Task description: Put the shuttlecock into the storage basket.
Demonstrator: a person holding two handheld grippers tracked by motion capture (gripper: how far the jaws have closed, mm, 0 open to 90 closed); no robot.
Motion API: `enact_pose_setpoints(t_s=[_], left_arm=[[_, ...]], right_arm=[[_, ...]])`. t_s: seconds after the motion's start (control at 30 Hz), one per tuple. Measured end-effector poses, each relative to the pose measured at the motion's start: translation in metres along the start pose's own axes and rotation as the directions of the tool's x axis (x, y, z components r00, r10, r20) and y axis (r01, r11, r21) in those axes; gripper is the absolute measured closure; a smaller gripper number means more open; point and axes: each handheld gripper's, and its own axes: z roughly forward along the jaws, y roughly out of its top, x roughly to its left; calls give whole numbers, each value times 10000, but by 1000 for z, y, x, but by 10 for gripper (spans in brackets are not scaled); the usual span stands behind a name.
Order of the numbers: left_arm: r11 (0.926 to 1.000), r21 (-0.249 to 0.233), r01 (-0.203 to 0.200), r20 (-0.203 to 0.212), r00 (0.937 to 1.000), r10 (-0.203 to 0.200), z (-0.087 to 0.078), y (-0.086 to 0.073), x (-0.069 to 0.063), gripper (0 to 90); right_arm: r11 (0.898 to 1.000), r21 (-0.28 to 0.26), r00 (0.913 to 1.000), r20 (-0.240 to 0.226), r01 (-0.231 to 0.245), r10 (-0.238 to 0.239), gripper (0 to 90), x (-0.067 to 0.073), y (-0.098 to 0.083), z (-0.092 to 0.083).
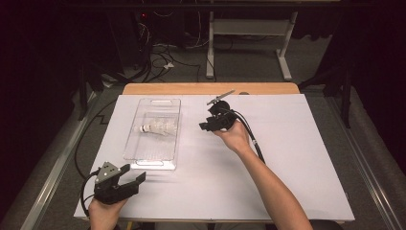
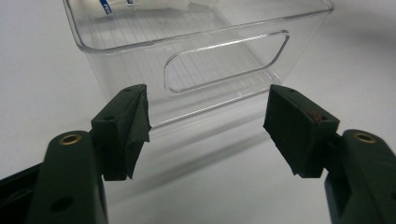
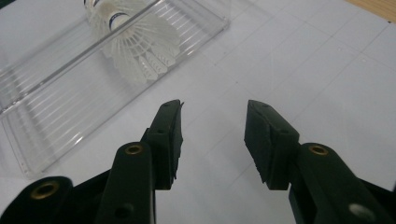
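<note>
High view: I hold the right gripper (image 1: 207,125) just right of the clear bin (image 1: 175,125), jaws spread and empty, aimed at its long wall. The shuttlecock (image 1: 156,128) lies on its side inside the bin, near the middle, cork end pointing away from the right gripper. My left gripper (image 1: 135,180) rests just short of the bin's near end, jaws spread, nothing between them. The bin sits on the white sheet (image 1: 297,158), and I see nothing else in it beyond the shuttlecock.

Left gripper view: the bin's near end wall, with its cut-out handle (image 2: 226,60), stands between and beyond the open jaws, untouched. As I judge it, the bin is light and unheld; a nudge from either side could slide it across the sheet.

Right gripper view: the pads (image 3: 170,135) stand apart above bare sheet, just outside the bin's rim (image 3: 116,37). The shuttlecock's feathers (image 3: 142,49) fan toward me behind that wall. The risk I see: going in low, the jaws would strike the wall and shove the bin; I would need to clear the rim first. Feathers also crush easily, so a hard pinch on the skirt could bend them, and a loose one could let it roll.
</note>
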Motion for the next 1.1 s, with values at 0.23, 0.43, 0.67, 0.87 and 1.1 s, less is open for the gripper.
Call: enact_pose_setpoints(t_s=[0.23, 0.43, 0.67, 0.87, 1.1], left_arm=[[10000, 37, -45, 47, 10000, 45, 0, 0, 0, 320], [10000, 49, -43, 54, 10000, 43, 0, 0, 0, 321], [10000, 49, -43, 53, 10000, 43, 0, 0, 0, 321], [10000, 8, 10, 40, 10000, -10, 0, 0, 1, 321], [10000, 23, 12, 59, 10000, -12, 1, 0, 0, 320]], right_arm=[[10000, 34, 9999, 108, 6, -6, 569, -4, -5, -5], [9998, -8, 9998, 132, -177, 177, 570, -9, -13, -8], [9999, -64, 9999, 130, -110, 111, 571, -12, -17, -12], [9998, -119, 9998, 87, -177, 178, 572, -13, -18, -17], [9997, -106, 9997, 103, -234, 235, 578, -15, -23, -19]])
